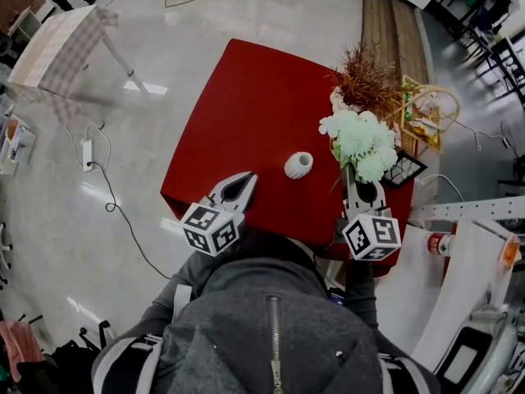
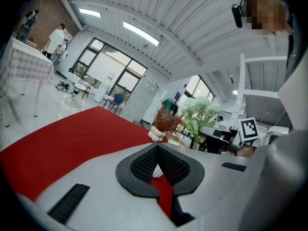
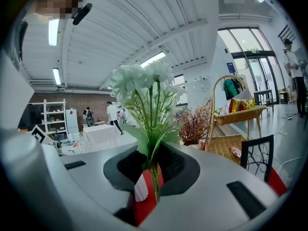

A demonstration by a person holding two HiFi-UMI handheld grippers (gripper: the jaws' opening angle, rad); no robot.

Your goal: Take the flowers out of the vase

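Observation:
A bunch of white and green flowers [image 1: 361,140] [image 3: 144,81] rises from my right gripper [image 1: 353,171] [image 3: 154,153], whose jaws are shut on the stems above the right side of the red table [image 1: 246,113]. The small white ribbed vase [image 1: 299,165] stands empty near the table's middle front, left of the flowers. Through the right jaws' gap a bit of this vase [image 3: 141,186] shows low down. My left gripper [image 1: 244,182] [image 2: 157,147] hovers at the table's front edge, jaws shut and holding nothing, pointing toward the vase.
A dried reddish-brown bouquet [image 1: 365,79] [image 3: 195,124] in a white pot stands at the table's far right. Beside it are a wicker basket [image 1: 426,113] [image 3: 240,114] and a black wire frame [image 1: 404,169]. A checked table [image 1: 57,43] stands far left, with cables [image 1: 98,167] on the floor.

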